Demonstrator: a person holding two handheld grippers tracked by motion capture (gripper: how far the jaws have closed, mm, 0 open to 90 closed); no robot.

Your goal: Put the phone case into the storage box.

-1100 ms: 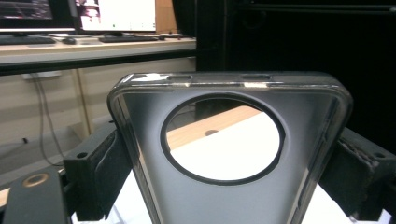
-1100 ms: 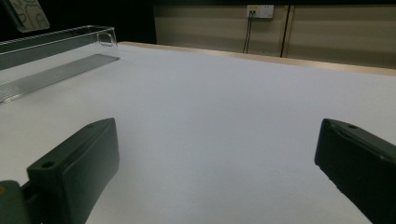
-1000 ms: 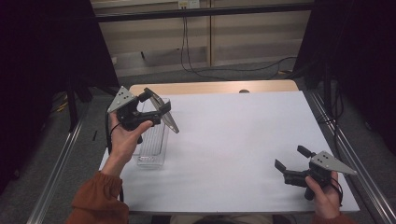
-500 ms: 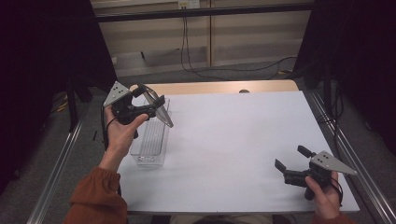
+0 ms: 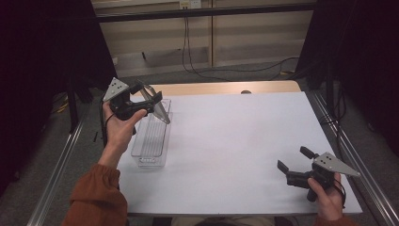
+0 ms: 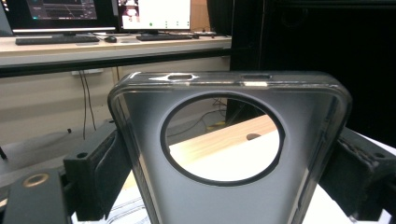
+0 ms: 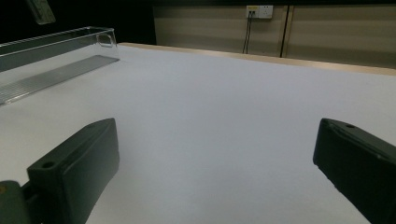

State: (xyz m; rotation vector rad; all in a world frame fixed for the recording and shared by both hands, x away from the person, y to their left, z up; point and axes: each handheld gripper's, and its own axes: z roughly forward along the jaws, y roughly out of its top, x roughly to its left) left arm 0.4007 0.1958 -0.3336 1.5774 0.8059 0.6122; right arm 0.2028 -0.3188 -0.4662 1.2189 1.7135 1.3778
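Note:
My left gripper (image 5: 151, 97) is held up over the far end of a clear plastic bin (image 5: 149, 141) at the table's left side. It is shut on a translucent grey phone case (image 5: 159, 107). In the left gripper view the phone case (image 6: 224, 205), with its big round camera cutout, stands upright and is clamped by its two side edges in my left gripper (image 6: 229, 179). My right gripper (image 5: 293, 158) rests low near the front right corner of the table, open, with nothing between its fingers. The right gripper (image 7: 215, 172) looks across the white tabletop (image 7: 224, 93) toward the bin (image 7: 56, 56).
The long clear bin looks empty inside. A wooden strip (image 5: 221, 88) runs along the table's far edge, with metal rails (image 5: 61, 160) at both sides. Beyond the table, the left gripper view shows a desk with monitors (image 6: 93, 14).
My left hand has carried the phone case away from me and a little leftward, from above the bin's middle to above its far end. The right gripper has stayed put.

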